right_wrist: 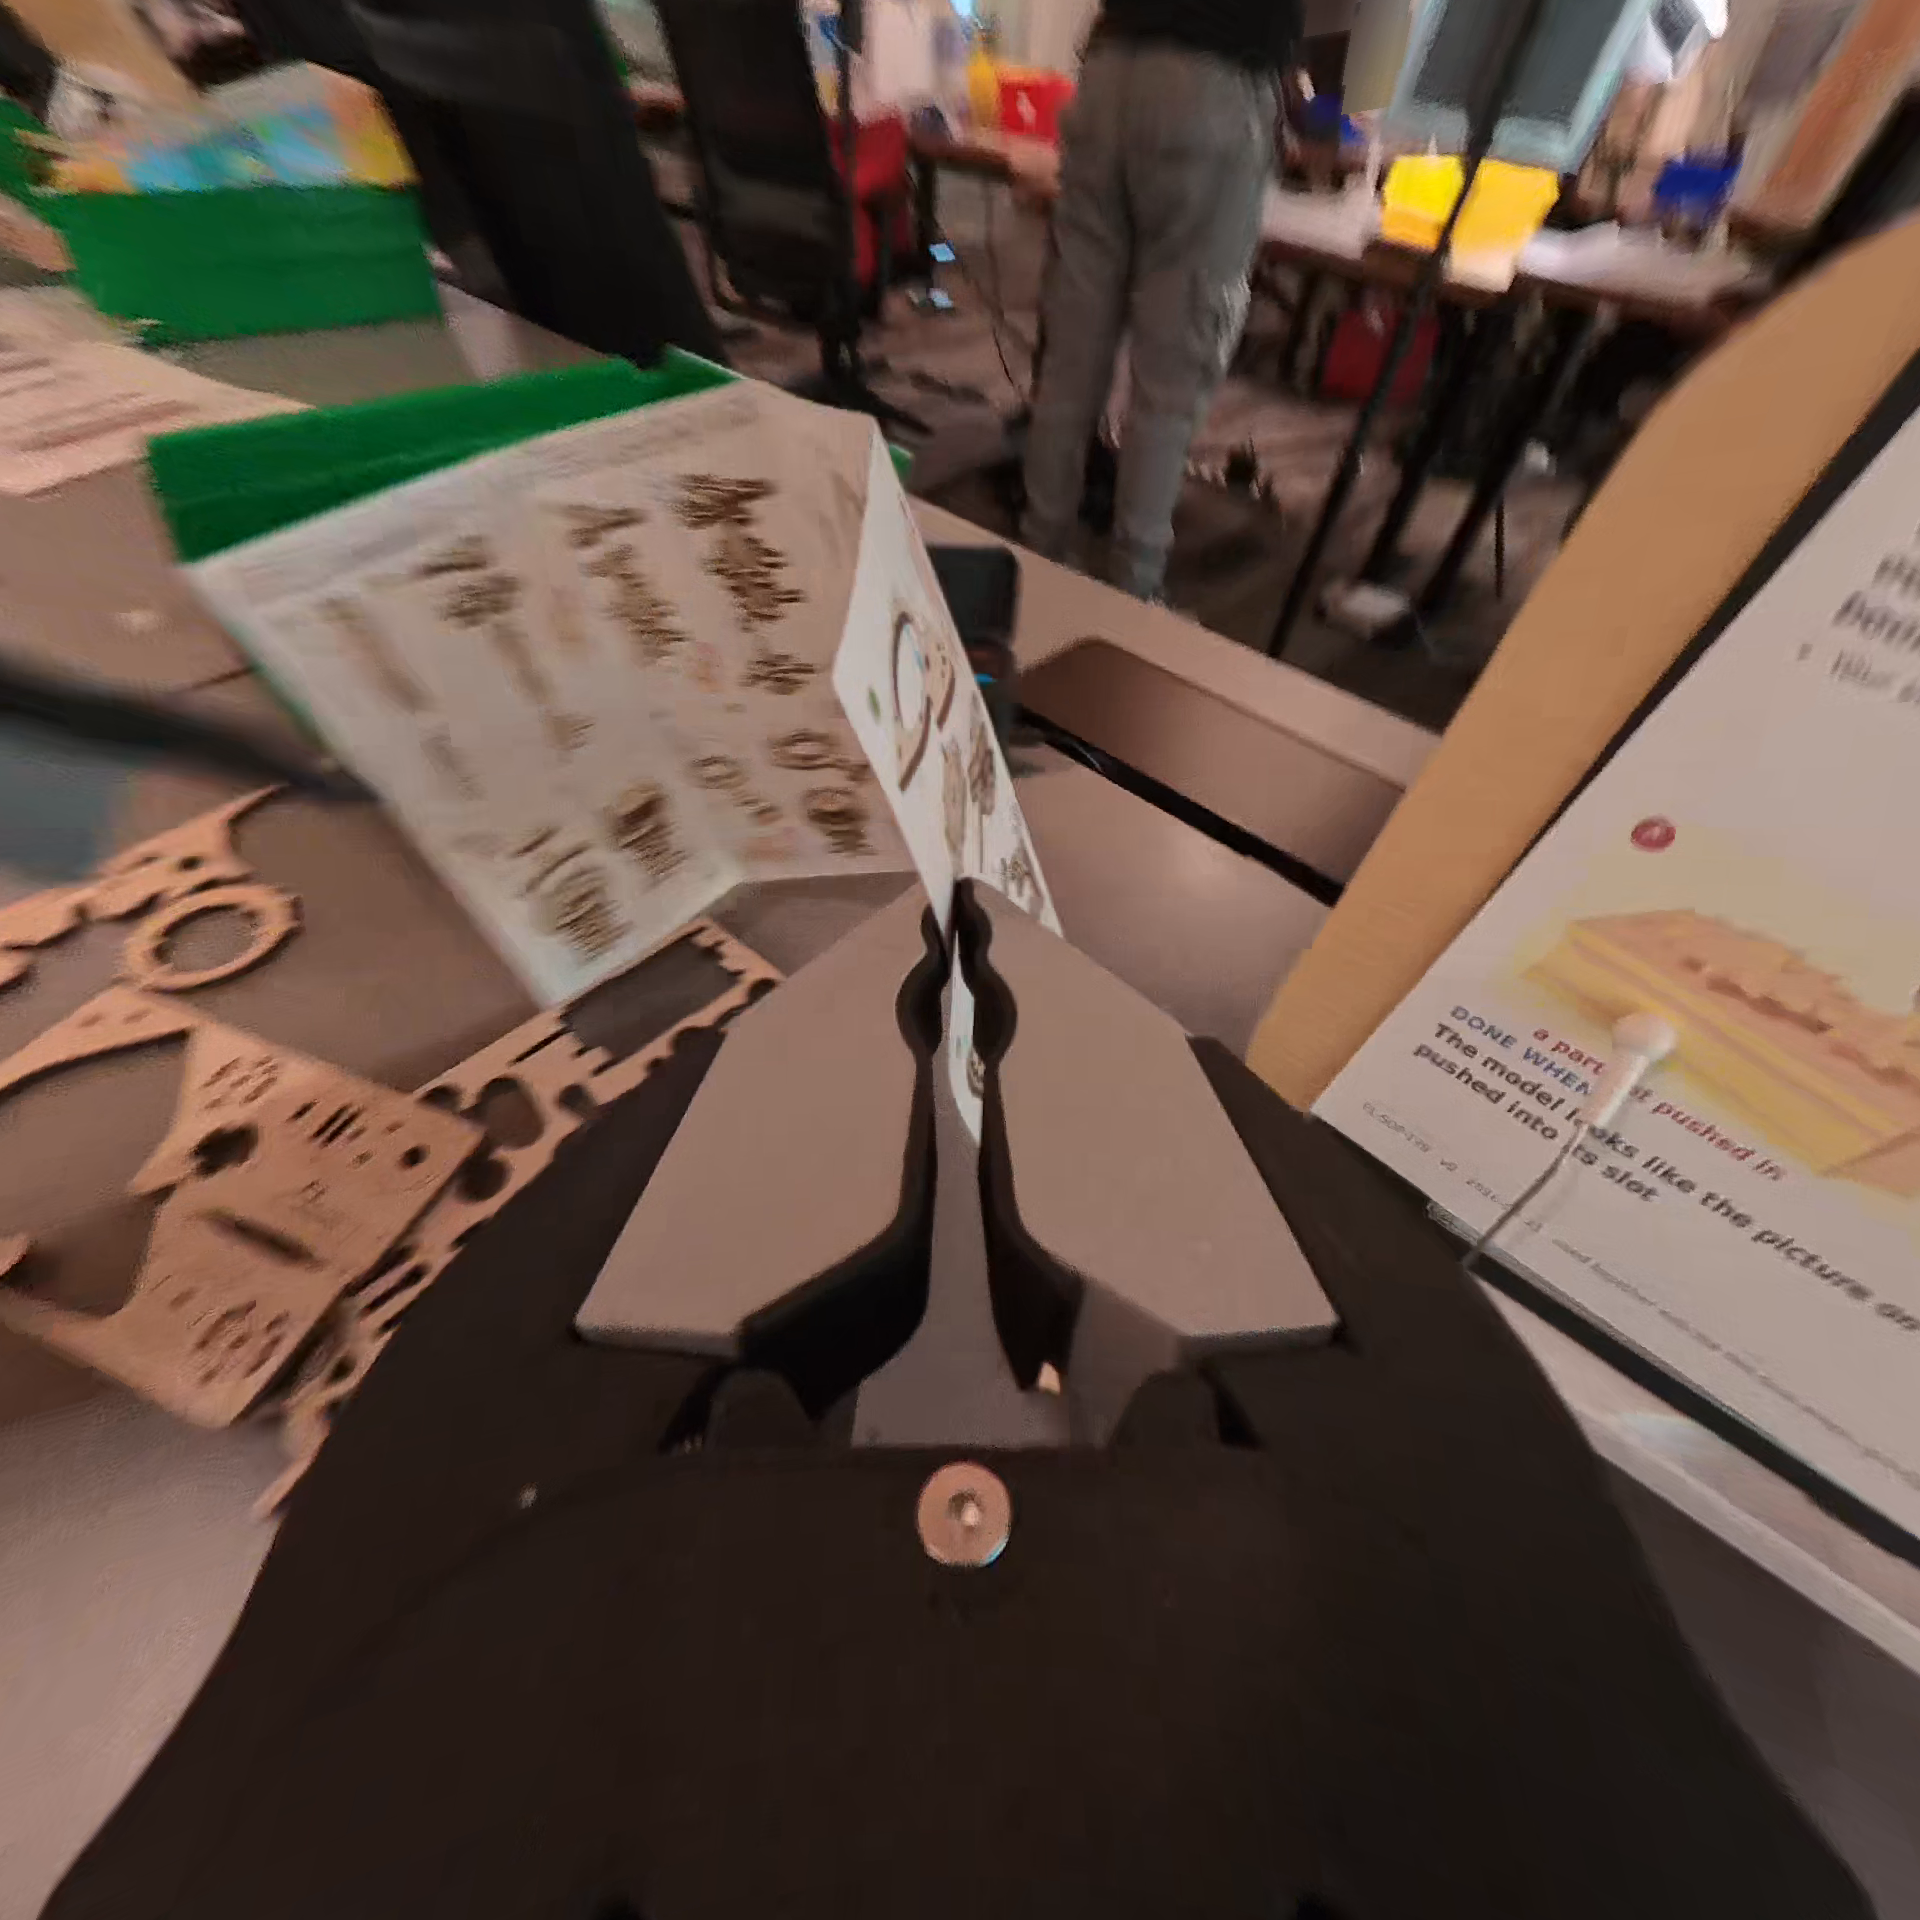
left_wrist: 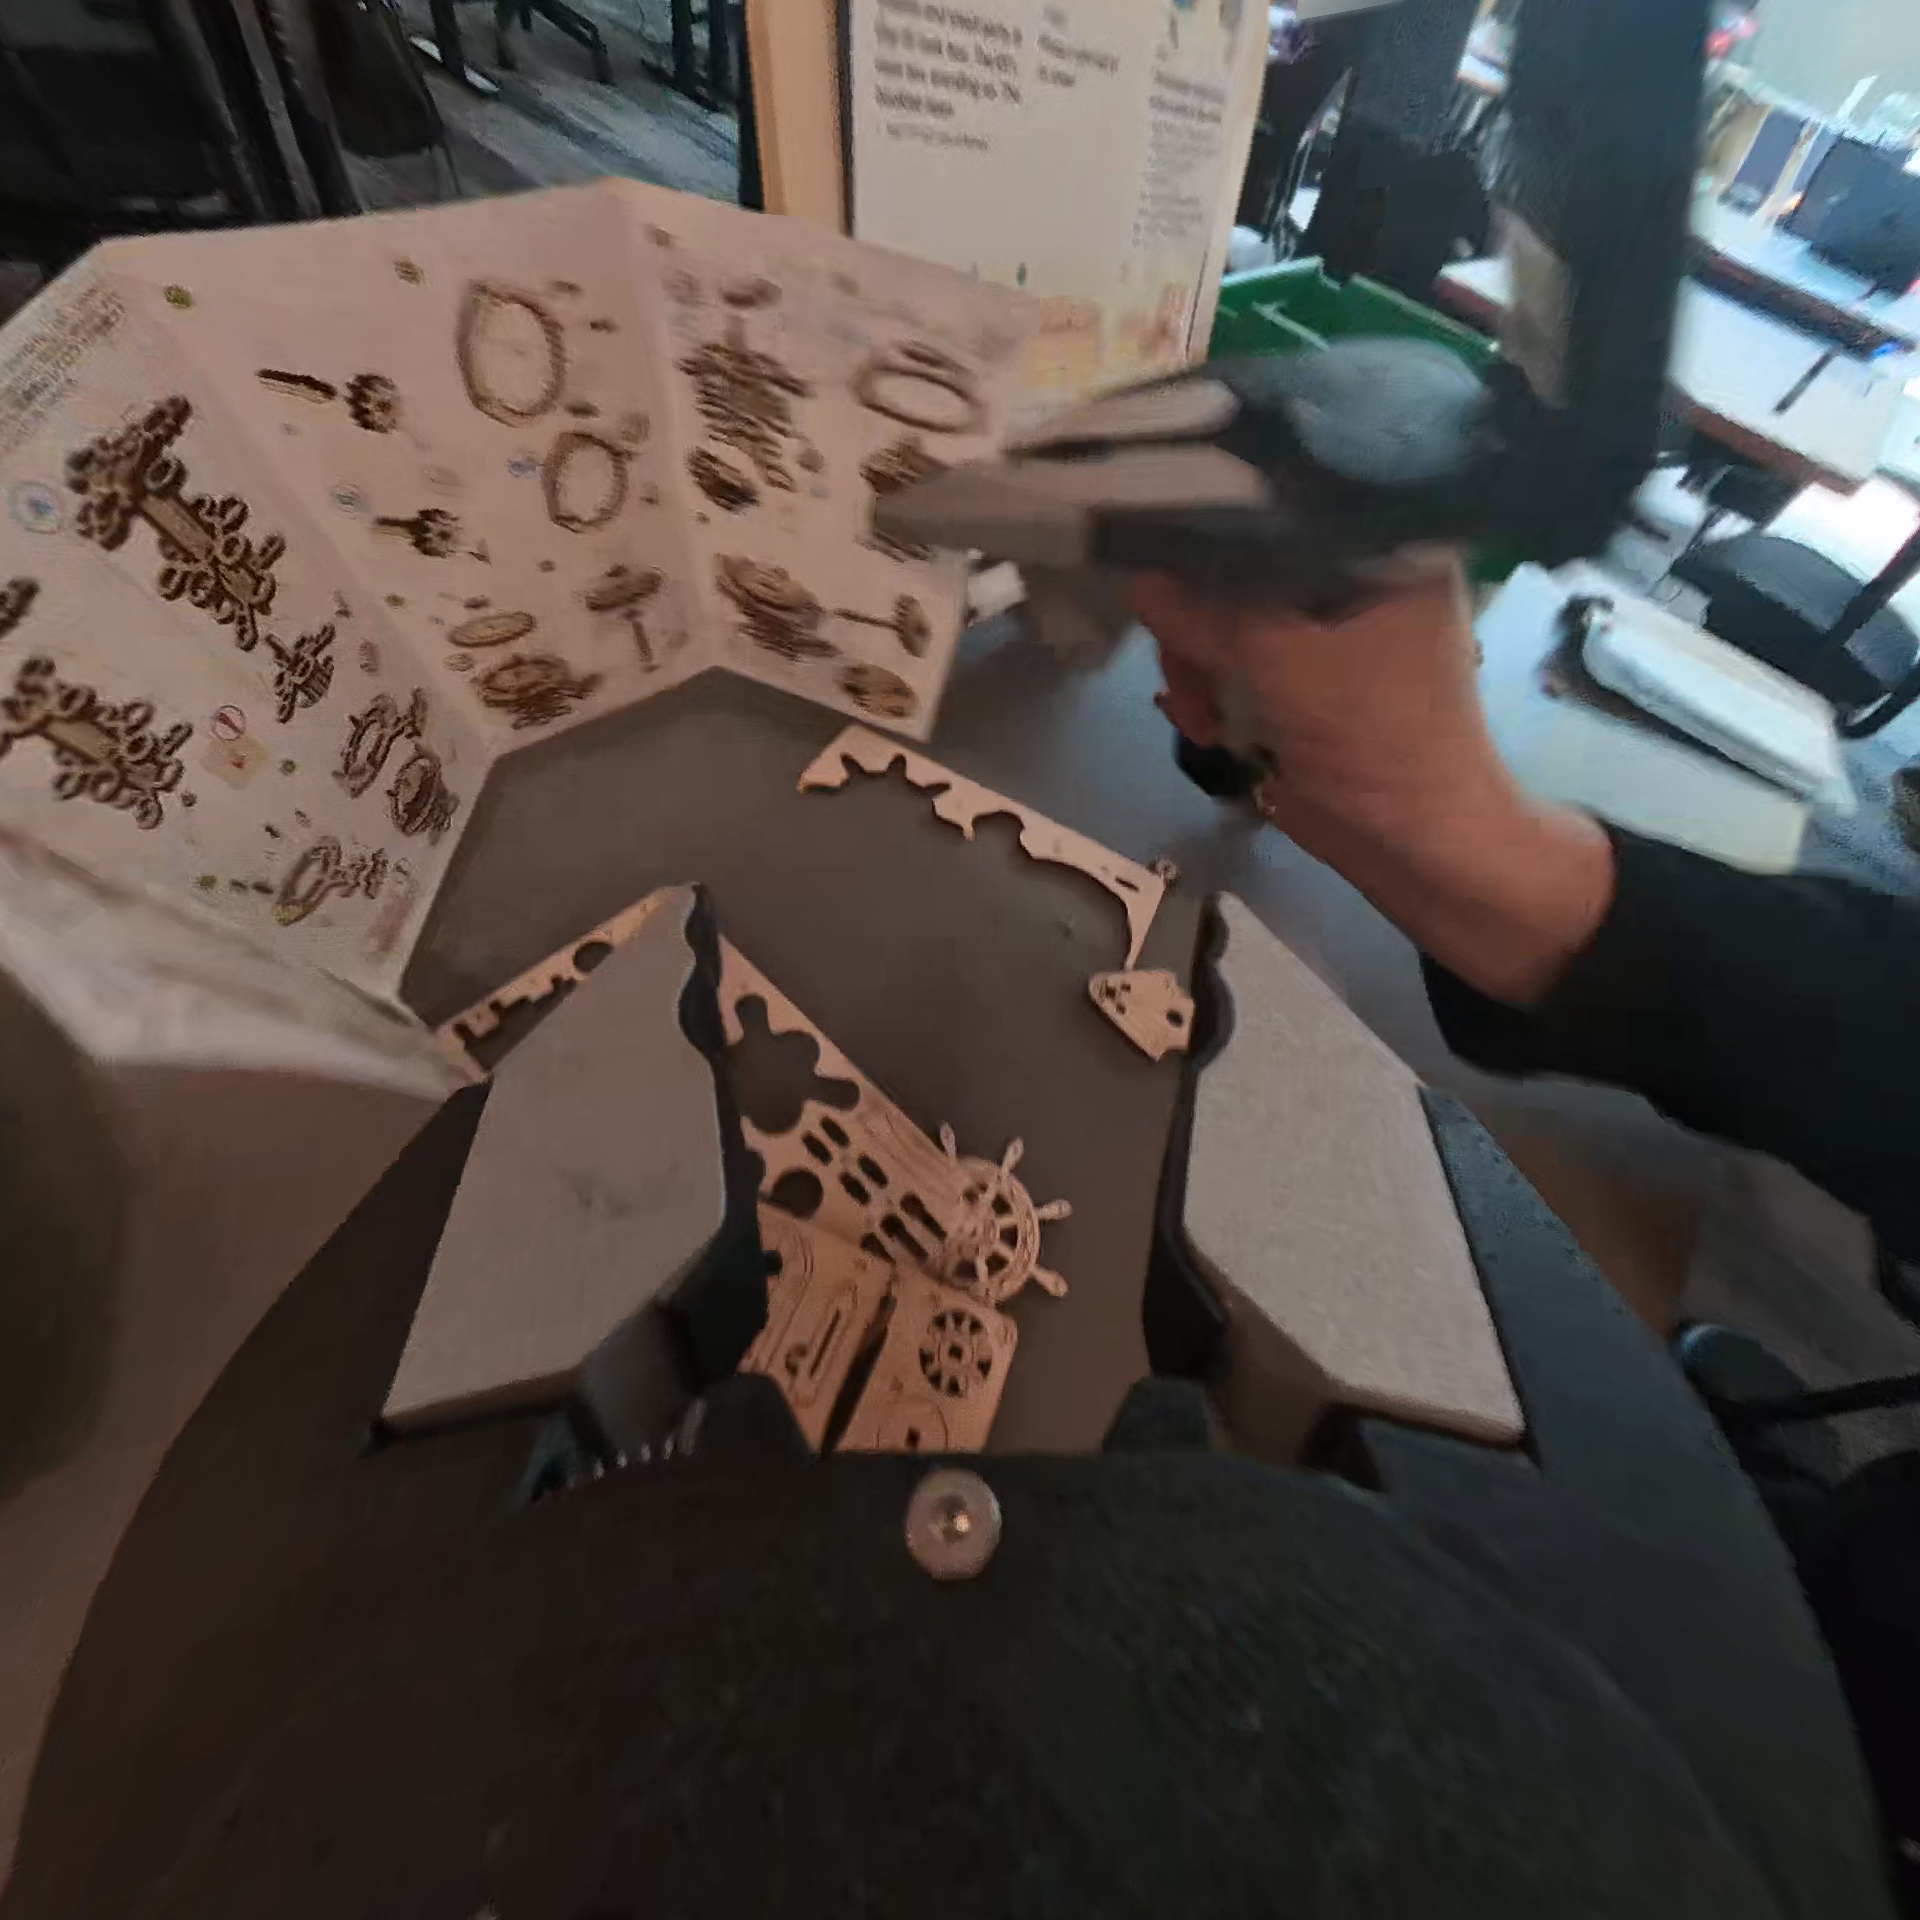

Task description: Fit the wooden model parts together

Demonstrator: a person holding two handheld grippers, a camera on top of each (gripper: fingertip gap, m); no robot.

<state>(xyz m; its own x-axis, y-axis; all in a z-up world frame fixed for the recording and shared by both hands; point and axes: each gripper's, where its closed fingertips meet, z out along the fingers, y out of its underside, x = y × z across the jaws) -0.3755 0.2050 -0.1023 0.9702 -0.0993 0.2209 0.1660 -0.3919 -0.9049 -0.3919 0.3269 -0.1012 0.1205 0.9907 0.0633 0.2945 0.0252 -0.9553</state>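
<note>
Left wrist view: my left gripper [left_wrist: 951, 935] wide apart, over dark table [left_wrist: 935, 831]. Wooden sheet [left_wrist: 831, 1122] with ship's-wheel cutouts lies between fingers, its edge against left finger; whether held, cannot tell. Small wooden piece [left_wrist: 1141, 1006] just beside right finger. Folded instruction leaflet [left_wrist: 416, 540] stands behind. My right gripper [left_wrist: 1070, 488] blurred, fingers close together, at leaflet's edge.

Right wrist view: my right gripper [right_wrist: 954, 914] nearly closed, pinching leaflet [right_wrist: 582, 707] edge. Wooden sheets [right_wrist: 260, 1164] lie left on table.

place: lab/workroom | cues: rows of tables [right_wrist: 1621, 260] | coloured bins [right_wrist: 1470, 203] | stands [right_wrist: 1382, 416]
</note>
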